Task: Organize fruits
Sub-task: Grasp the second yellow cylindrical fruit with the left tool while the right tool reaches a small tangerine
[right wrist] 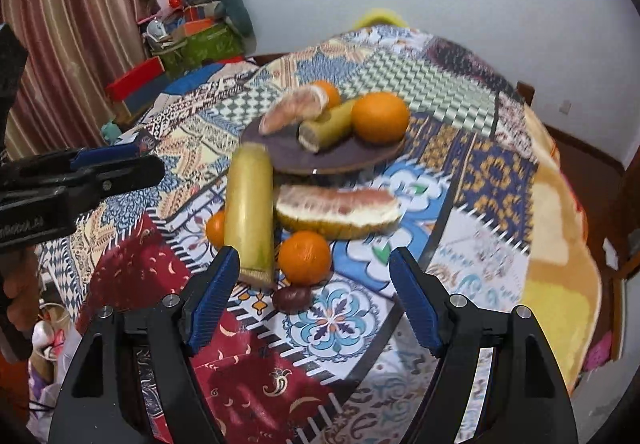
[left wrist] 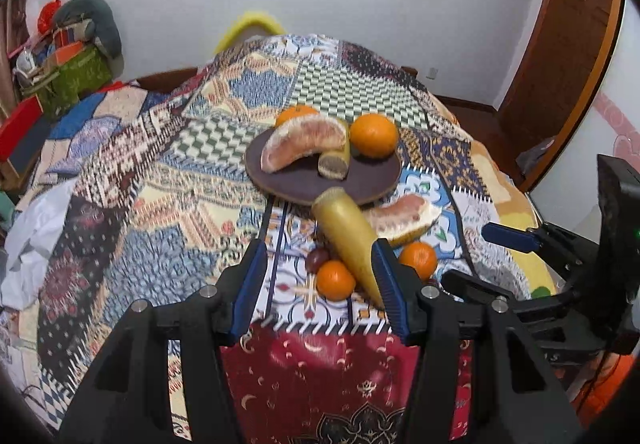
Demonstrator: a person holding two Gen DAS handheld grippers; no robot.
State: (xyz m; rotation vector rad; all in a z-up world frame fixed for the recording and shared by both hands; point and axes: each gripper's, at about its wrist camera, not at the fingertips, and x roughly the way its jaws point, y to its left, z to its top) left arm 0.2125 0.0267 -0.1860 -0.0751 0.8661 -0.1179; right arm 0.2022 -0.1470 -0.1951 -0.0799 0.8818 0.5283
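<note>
Plate (left wrist: 304, 184) holding four fruits, five more (cloth-side) beside it, both jaws parted, empty.

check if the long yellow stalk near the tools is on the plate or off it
Off: the long yellow stalk lies on the patchwork cloth, in front of the plate.

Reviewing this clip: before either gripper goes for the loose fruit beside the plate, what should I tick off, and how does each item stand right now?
1. Left gripper open, nothing clamped: ok.
2. Right gripper open, nothing clamped: ok.
3. Long yellow stalk off the plate, on the cloth: ok.
4. Bare space on the plate's near side: ok.
5. Loose fruit well apart for a clean grasp: not ok; small orange sits close against the stalk and pomelo wedge.
6. Dark round fruit identity: cannot tell.
</note>
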